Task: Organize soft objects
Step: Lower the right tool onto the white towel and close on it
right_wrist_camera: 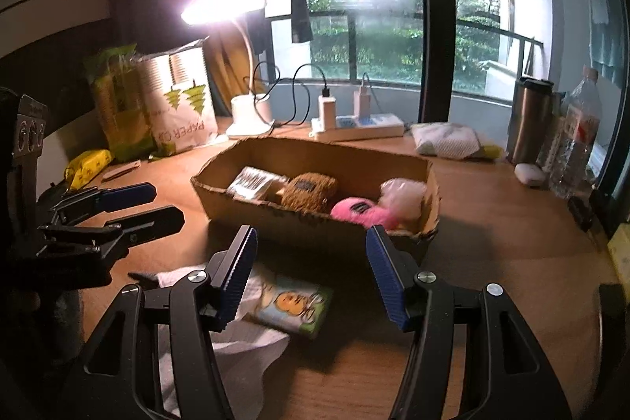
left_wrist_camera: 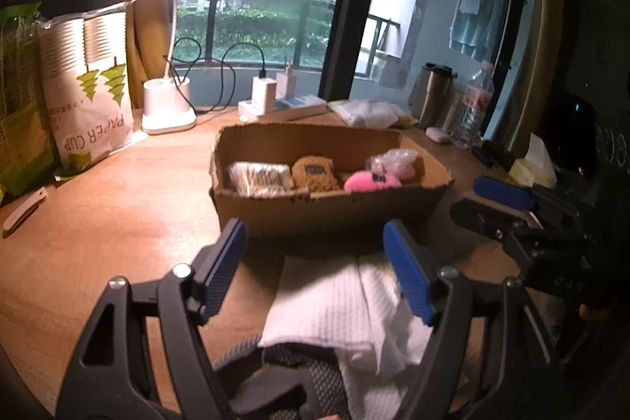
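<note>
White towel [left_wrist_camera: 334, 306] sits between the left gripper [left_wrist_camera: 315, 262] pads, jaws wide, nothing pinched; right gripper [right_wrist_camera: 311, 274] equally agape, empty, probably bound for the cardboard box [left_wrist_camera: 299, 140].

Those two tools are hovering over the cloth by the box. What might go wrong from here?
The white cloth lies loosely folded over a dark mesh item, so the open left tool might lift both or unfold the cloth. The cardboard box sits just ahead with a ragged rim; a dangling corner could catch there. The right tool is close alongside, so they may bump.
</note>
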{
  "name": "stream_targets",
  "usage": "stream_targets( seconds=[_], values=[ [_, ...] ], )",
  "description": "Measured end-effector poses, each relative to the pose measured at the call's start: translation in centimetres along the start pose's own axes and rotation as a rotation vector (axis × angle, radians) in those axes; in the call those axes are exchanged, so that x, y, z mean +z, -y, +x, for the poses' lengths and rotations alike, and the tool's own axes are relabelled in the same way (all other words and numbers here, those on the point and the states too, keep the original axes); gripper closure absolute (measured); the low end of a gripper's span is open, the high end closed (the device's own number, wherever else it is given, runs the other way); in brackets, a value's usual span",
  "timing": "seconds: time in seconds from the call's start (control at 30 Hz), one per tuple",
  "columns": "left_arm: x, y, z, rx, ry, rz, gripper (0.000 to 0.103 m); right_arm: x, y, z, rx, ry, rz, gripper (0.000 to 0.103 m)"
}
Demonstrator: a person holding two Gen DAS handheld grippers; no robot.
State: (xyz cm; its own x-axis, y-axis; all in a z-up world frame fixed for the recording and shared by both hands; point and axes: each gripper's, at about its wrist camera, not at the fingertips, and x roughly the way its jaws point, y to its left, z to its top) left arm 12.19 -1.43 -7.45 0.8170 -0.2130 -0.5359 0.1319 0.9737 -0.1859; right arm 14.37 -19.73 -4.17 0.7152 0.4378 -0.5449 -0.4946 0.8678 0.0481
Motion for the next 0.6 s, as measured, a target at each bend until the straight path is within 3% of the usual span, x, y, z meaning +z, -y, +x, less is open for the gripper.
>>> stream_targets(
  seconds=[0.6],
  values=[
    [-3.5, -1.4, -1.0, 0.003, -0.061, -0.015, 0.029, -4.7, -3.2, 0.7, 0.083, -0.136, -0.02, 0.042]
  ],
)
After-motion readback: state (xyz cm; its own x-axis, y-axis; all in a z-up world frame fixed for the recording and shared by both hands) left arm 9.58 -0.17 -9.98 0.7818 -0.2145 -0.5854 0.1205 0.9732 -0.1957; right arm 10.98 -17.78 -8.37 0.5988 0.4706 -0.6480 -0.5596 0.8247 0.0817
